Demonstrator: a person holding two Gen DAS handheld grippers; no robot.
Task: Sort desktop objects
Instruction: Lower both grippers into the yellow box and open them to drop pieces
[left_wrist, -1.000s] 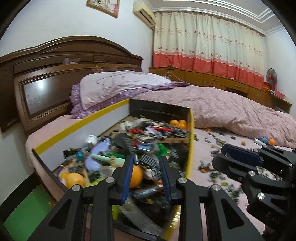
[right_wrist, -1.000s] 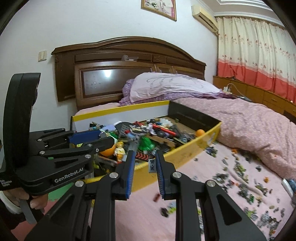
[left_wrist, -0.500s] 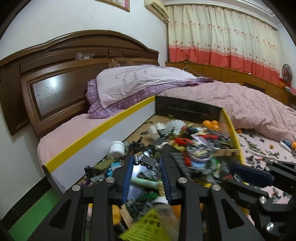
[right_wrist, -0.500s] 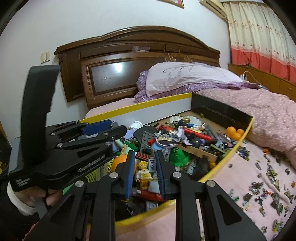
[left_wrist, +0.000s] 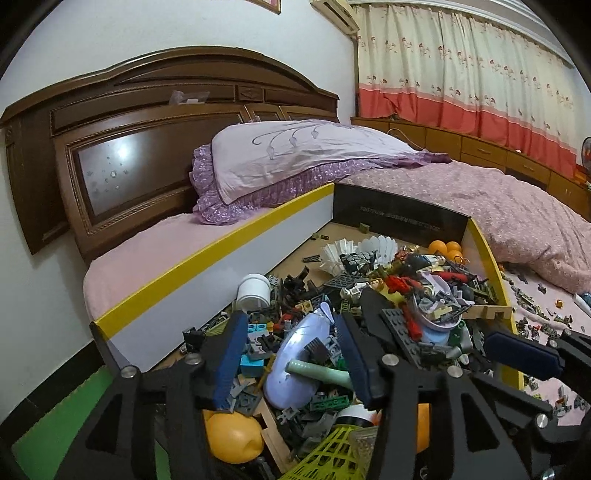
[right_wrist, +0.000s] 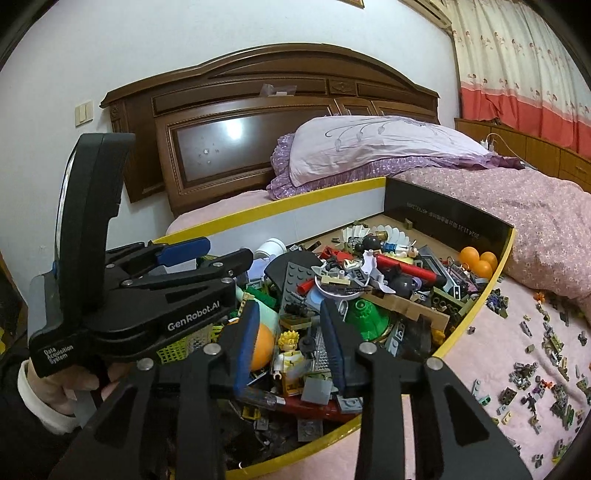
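Both my left claw (left_wrist: 290, 363) and right claw (right_wrist: 290, 347) hang spread apart, gripping nothing, over the yellow-rimmed box (right_wrist: 476, 310) of jumbled bricks low in frame, on the pink bed (right_wrist: 491, 369) below the brown headboard (left_wrist: 122, 122).

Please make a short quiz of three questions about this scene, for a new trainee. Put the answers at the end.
1. True or false: both the left gripper and the right gripper are open and hold nothing.
2. What lies between the right gripper's fingers? A) yellow-haired minifigure B) a spoon C) a sock
3. Fill in: loose bricks lie on the pink ____ beside the box.

Key: 1 true; 2 A; 3 bedsheet.
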